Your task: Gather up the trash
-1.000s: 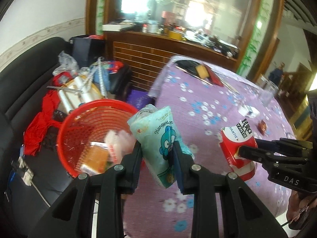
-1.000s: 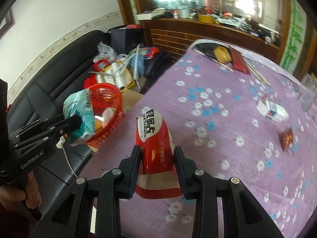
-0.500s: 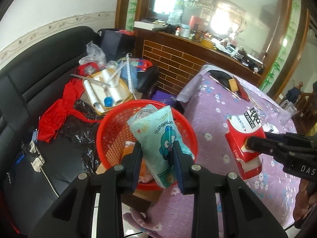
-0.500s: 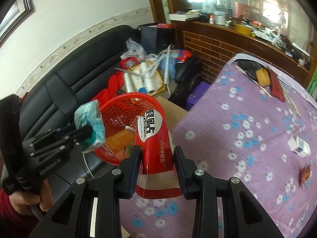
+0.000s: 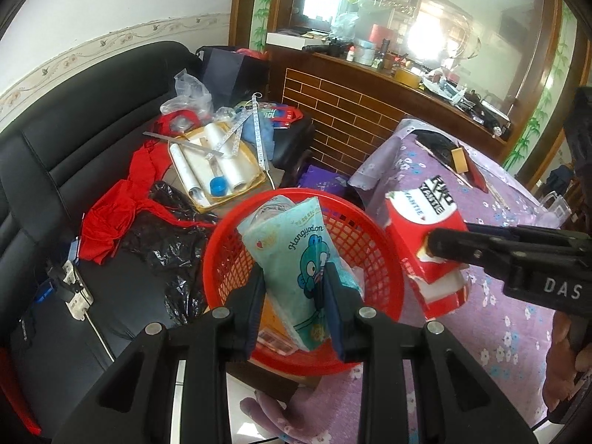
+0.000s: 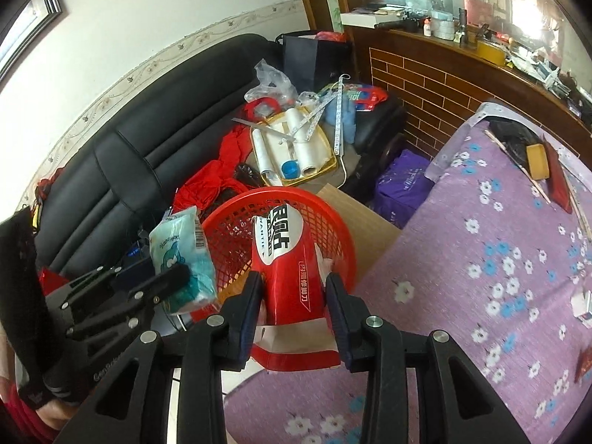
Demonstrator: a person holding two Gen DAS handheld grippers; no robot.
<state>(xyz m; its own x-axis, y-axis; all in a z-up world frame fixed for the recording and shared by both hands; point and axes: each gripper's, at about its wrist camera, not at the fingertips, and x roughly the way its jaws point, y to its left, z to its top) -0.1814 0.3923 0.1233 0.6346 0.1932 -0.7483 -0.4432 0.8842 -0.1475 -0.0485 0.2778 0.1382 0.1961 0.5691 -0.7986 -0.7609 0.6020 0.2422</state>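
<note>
My left gripper is shut on a pale green tissue pack with a cartoon figure and holds it over the red mesh basket. My right gripper is shut on a red and white wrapper and holds it at the basket's near rim. The wrapper also shows in the left wrist view, and the tissue pack in the right wrist view. The basket holds an orange packet and other wrappers.
The basket stands on a small wooden stool between a black sofa and a table with a purple flowered cloth. A tray of rolls, red cloth and bags lie on the sofa. Small wrappers lie on the cloth.
Both grippers have moved left from the table toward the basket, each still holding its item. The tissue pack now hangs over the basket and the red wrapper reaches its rim.
</note>
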